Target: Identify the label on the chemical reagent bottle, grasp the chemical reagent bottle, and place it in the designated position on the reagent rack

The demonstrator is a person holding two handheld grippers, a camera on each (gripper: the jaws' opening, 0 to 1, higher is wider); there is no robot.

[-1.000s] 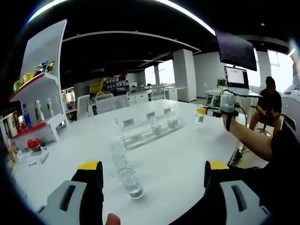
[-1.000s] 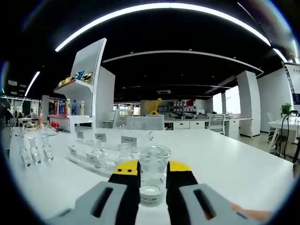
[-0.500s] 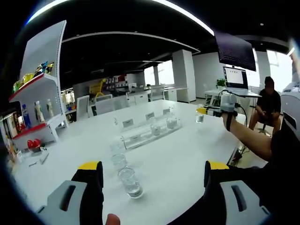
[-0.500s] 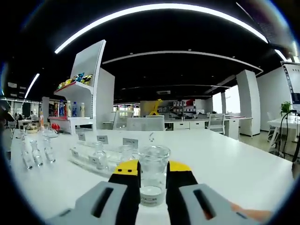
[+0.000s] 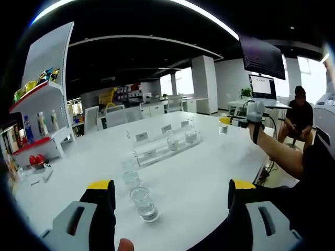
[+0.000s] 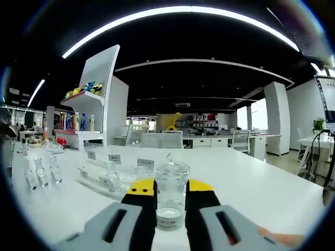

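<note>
The chemical reagent bottle point(image 6: 171, 201) sits clamped between the jaws of your right gripper point(image 6: 171, 209), upright, open mouth up, a small label low on its body, too blurred here to read. Compared with a second ago the grip is unchanged; the bottle occupies the same place between the yellow-tipped jaws. What has shifted is the background: the reagent rack point(image 6: 112, 175) with its label cards sits a little differently in the right gripper view, and in the left gripper view your right gripper point(image 5: 230, 121) now holds the bottle slightly higher above the table point(image 5: 209, 172). Judgement: you are in the carry or label-reading stage; placement not yet begun.

The rack lies ahead and to the left of the jaws, well apart from the bottle. It already holds a few bottles.

Your left gripper point(image 5: 167, 201) has its jaws wide apart and empty, hovering over the table. The spare bottles point(image 5: 140, 201) stand in a row between and beyond them, untouched
</note>
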